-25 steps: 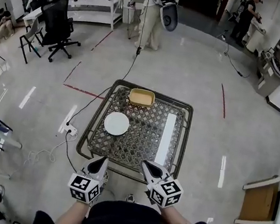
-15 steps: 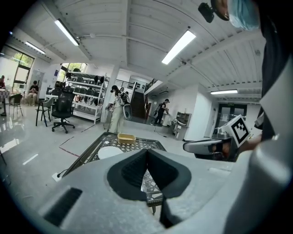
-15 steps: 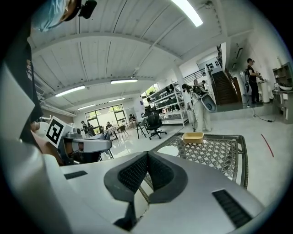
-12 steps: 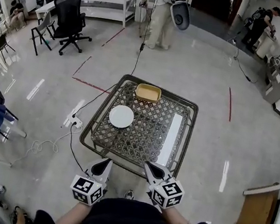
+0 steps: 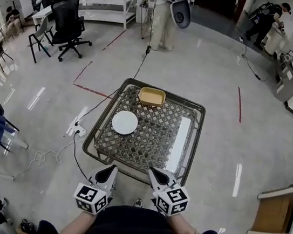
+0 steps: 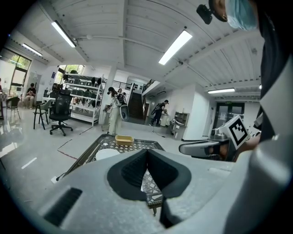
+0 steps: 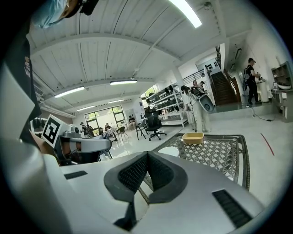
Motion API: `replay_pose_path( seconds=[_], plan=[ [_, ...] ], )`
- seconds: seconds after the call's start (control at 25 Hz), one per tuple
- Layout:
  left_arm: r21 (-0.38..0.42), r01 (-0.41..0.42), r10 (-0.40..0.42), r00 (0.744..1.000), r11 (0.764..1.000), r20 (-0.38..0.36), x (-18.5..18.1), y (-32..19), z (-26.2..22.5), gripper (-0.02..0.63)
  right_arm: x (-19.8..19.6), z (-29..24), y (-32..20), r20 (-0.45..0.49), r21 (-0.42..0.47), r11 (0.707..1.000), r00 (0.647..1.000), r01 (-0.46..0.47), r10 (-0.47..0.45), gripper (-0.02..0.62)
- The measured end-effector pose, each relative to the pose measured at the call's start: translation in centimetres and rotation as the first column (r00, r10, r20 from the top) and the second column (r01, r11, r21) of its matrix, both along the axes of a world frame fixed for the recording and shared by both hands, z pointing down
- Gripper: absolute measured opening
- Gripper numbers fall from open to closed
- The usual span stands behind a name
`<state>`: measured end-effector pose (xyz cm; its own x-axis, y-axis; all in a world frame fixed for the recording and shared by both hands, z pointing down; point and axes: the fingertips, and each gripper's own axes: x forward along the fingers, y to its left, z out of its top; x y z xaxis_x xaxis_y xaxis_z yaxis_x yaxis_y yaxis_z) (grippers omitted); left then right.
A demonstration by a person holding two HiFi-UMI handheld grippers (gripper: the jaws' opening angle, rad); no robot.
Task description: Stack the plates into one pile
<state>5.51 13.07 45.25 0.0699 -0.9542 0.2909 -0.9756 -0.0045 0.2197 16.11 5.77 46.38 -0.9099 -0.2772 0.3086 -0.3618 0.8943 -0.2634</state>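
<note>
A round white plate [image 5: 124, 122] lies on the left half of the metal lattice table [image 5: 146, 157]. Behind it, at the far edge, sits a square yellow dish [image 5: 151, 96]. Both grippers hover side by side just short of the table's near edge. My left gripper [image 5: 110, 170] is shut with nothing in it. My right gripper [image 5: 154, 172] is shut and empty too. In the left gripper view the closed left gripper [image 6: 146, 154] points toward the plate [image 6: 106, 154] and the dish [image 6: 124, 139]. The right gripper view shows the closed right gripper [image 7: 147, 157], the plate [image 7: 170, 151] and the dish [image 7: 193, 137] beyond.
A long white strip [image 5: 178, 144] runs along the table's right side. A cable and power strip [image 5: 75, 129] lie on the floor left of the table. A person [image 5: 164, 18] stands beyond it, an office chair [image 5: 68, 23] at far left, a wooden chair [image 5: 274, 212] at right.
The head view has shifted a little, so the table sits slightly differently in frame. Both grippers stay shut near the table's front edge; the plate and dish have not moved.
</note>
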Motion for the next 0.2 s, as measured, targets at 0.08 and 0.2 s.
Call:
replay_pose_path(
  seconds=[0.08,0.2],
  plan=[
    [0.001,-0.001,0.001,1.0,1.0,0.0,-0.09,-0.22,0.07,0.02,-0.13,0.19,-0.2,0.0,-0.002,1.0,1.0,-0.003,0.003,0.002],
    [0.0,-0.003,0.003,1.0,1.0,-0.001,-0.17,-0.51,0.3,0.02,-0.25,0.5,-0.53,-0.002,-0.003,1.0,1.0,-0.007,0.007,0.002]
  ],
)
